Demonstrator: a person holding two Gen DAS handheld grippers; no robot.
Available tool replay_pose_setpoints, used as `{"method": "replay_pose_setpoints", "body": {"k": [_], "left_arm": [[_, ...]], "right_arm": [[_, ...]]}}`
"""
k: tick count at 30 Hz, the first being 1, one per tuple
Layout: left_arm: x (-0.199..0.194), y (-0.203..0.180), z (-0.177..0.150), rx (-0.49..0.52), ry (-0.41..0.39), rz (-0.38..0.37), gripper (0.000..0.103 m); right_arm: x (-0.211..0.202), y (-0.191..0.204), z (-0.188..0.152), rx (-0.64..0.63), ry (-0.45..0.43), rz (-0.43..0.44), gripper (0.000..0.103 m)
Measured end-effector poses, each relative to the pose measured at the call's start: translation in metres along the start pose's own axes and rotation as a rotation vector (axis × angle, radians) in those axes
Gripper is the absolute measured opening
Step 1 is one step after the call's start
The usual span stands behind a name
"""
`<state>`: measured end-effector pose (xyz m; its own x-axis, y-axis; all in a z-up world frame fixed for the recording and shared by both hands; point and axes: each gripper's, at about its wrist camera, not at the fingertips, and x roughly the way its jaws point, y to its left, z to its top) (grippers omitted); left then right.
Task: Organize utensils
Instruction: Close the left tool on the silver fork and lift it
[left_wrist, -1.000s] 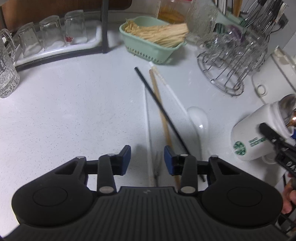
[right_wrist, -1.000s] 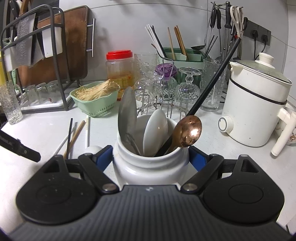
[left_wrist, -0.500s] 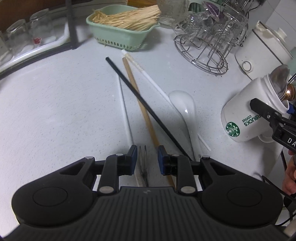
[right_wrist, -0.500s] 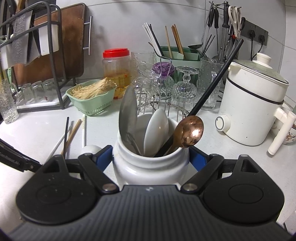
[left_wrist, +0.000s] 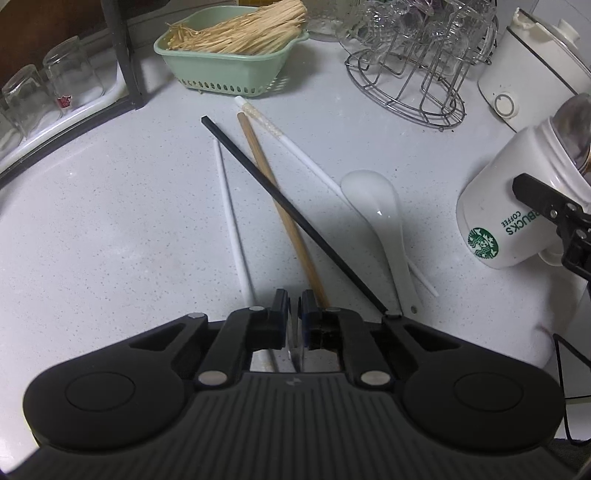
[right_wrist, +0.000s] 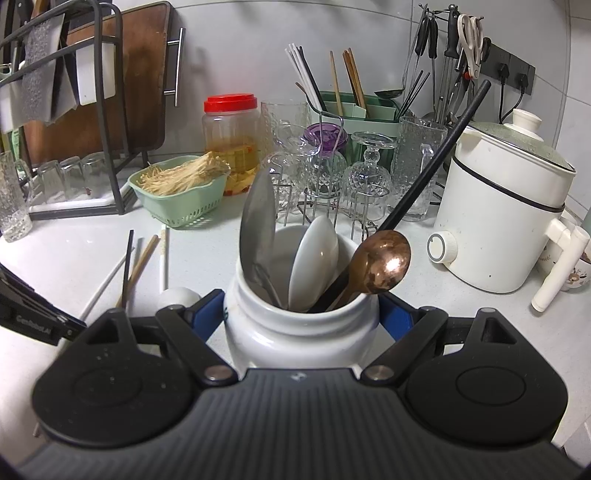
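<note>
My left gripper (left_wrist: 294, 314) is shut on a thin metal utensil handle (left_wrist: 293, 349), seen edge-on between the pads, low over the counter. Loose on the counter ahead lie a black chopstick (left_wrist: 288, 210), a wooden chopstick (left_wrist: 280, 206), two white chopsticks (left_wrist: 232, 218) and a white ceramic spoon (left_wrist: 380, 221). My right gripper (right_wrist: 301, 317) is shut on a white Starbucks mug (right_wrist: 295, 332), also in the left wrist view (left_wrist: 517, 206). The mug holds a metal spoon (right_wrist: 256, 225), a white spoon (right_wrist: 314, 258), a copper spoon (right_wrist: 380, 262) and a black chopstick (right_wrist: 432, 166).
A green basket (left_wrist: 236, 70) of thin sticks and a wire glass rack (left_wrist: 410, 85) stand at the back. A white electric pot (right_wrist: 502, 206) is at the right, a dish rack with glasses (right_wrist: 70, 173) at the left, a utensil caddy (right_wrist: 354, 110) by the wall.
My left gripper has closed from open onto the thin metal handle and shifted forward over the chopsticks. The right gripper keeps holding the mug, almost still.
</note>
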<state>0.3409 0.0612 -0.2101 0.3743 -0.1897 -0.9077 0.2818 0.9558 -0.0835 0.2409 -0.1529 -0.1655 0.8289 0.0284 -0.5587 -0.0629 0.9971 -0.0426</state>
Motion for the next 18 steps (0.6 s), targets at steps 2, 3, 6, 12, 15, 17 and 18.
{"method": "replay_pose_setpoints", "body": {"k": [2,3,6,12,15,17,18], "left_arm": [[-0.002,-0.003,0.0,0.01,-0.003,0.011,0.009],[-0.003,-0.005,0.001,0.013,-0.005,0.007,0.009],[-0.011,-0.01,0.005,0.019,-0.024,0.001,0.009],[-0.034,-0.021,0.017,0.017,-0.084,-0.016,0.009],[-0.047,-0.028,0.022,0.024,-0.11,-0.026,0.008],[-0.056,-0.036,0.023,0.036,-0.126,-0.04,0.008],[-0.061,-0.041,0.022,0.049,-0.138,-0.046,0.008]], "right_arm": [[0.0,0.0,0.0,-0.004,0.0,-0.001,0.09],[0.0,0.0,0.0,-0.006,0.0,-0.002,0.09],[0.0,0.001,0.001,-0.01,0.002,-0.003,0.09],[0.002,0.001,0.001,-0.022,0.002,0.004,0.09],[0.002,0.0,0.001,-0.029,0.001,0.01,0.09],[0.002,-0.001,0.001,-0.035,0.0,0.015,0.09],[0.002,-0.001,0.001,-0.037,-0.002,0.019,0.09]]}}
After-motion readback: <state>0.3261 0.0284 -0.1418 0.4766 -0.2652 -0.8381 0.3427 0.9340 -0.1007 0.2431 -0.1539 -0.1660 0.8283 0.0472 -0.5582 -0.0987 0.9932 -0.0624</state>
